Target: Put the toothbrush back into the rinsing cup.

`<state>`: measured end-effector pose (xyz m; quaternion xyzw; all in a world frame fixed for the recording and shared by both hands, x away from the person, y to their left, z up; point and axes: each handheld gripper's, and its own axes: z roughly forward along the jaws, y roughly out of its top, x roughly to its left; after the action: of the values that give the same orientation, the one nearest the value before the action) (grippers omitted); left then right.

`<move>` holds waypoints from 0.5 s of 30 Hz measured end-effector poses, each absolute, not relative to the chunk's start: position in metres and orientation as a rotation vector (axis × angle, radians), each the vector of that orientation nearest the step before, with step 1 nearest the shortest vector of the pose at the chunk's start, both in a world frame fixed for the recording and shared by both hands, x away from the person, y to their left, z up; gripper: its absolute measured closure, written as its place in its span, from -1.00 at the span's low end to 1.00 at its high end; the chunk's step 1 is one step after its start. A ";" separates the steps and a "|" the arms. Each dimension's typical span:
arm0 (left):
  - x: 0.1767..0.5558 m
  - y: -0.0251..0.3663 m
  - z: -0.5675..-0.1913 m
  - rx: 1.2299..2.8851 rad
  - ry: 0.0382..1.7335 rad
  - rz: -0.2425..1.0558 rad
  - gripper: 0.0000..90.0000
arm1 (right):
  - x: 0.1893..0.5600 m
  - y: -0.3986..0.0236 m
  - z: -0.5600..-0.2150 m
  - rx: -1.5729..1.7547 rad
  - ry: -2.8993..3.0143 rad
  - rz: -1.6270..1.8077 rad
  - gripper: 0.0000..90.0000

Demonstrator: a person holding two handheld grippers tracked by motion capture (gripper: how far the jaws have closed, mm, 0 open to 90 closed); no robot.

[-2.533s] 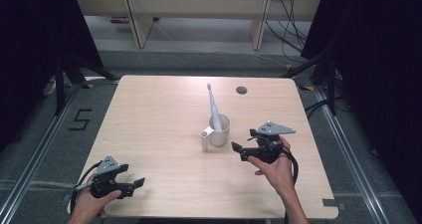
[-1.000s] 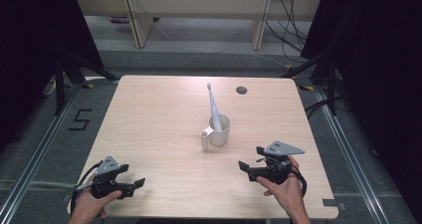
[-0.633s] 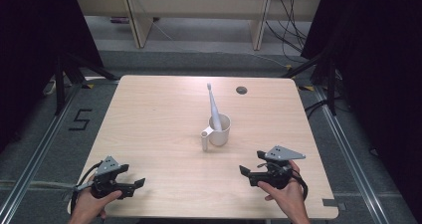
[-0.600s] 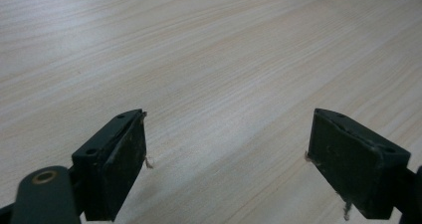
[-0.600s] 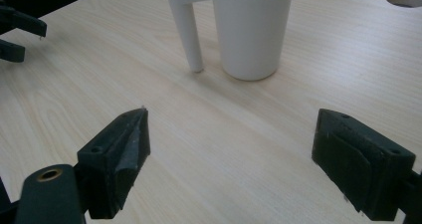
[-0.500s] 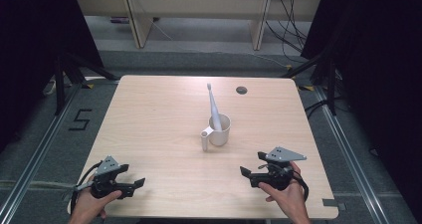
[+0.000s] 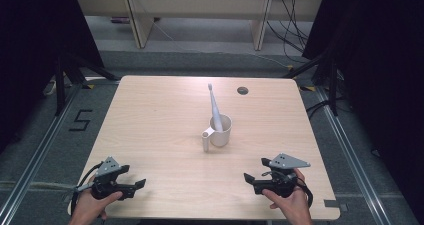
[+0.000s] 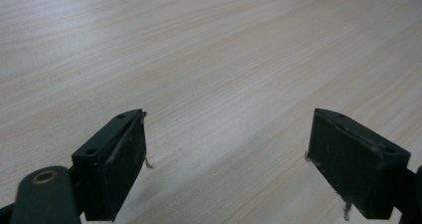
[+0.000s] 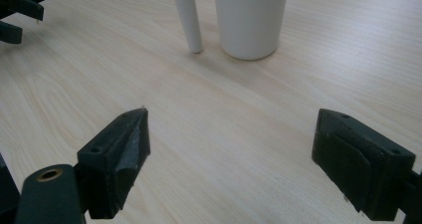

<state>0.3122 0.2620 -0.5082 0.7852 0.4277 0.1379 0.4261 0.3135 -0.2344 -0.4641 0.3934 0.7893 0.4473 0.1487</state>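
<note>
In the high view, the white cup [image 7: 220, 130] stands near the middle of the counter [image 7: 150, 115], with a toothbrush [image 7: 215, 107] leaning inside it and a small white tube [image 7: 205, 140] upright just beside it. The cup looks stiff, light and smooth, so a grip on its rim wall seems best; the brush is thin and easy to tip. The right tongs [image 7: 248, 178] have drawn back from beside the cup toward the near edge. In the left gripper view, the left tongs [image 8: 226, 159] are spread over bare wood. In the right gripper view, the right tongs [image 9: 229, 159] are spread too, facing the cup [image 9: 250, 17].
</note>
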 end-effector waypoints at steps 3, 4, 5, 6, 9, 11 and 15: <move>0.312 0.262 -0.509 1.961 1.067 0.346 -0.67 | 0.311 -0.235 -0.466 1.132 2.267 1.295 -0.64; 0.312 0.262 -0.509 1.962 1.066 0.347 -0.67 | 0.310 -0.237 -0.466 1.123 2.276 1.274 -0.64; 0.312 0.262 -0.509 1.960 1.067 0.346 -0.67 | 0.308 -0.237 -0.468 1.155 2.274 1.292 -0.64; 0.312 0.262 -0.509 1.960 1.067 0.346 -0.67 | 0.308 -0.237 -0.468 1.155 2.274 1.292 -0.64; 0.312 0.262 -0.509 1.957 1.070 0.354 -0.67 | 0.305 -0.239 -0.468 1.172 2.279 1.282 -0.64; 0.312 0.262 -0.508 1.973 1.071 0.345 -0.67 | 0.305 -0.241 -0.470 1.118 2.266 1.270 -0.64; 0.312 0.262 -0.508 1.967 1.073 0.346 -0.67 | 0.299 -0.241 -0.470 1.155 2.277 1.282 -0.64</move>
<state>0.3120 0.2619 -0.5078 0.7860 0.4288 0.1381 0.4234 0.2994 -0.2409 -0.4697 0.4003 0.7889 0.4442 0.1420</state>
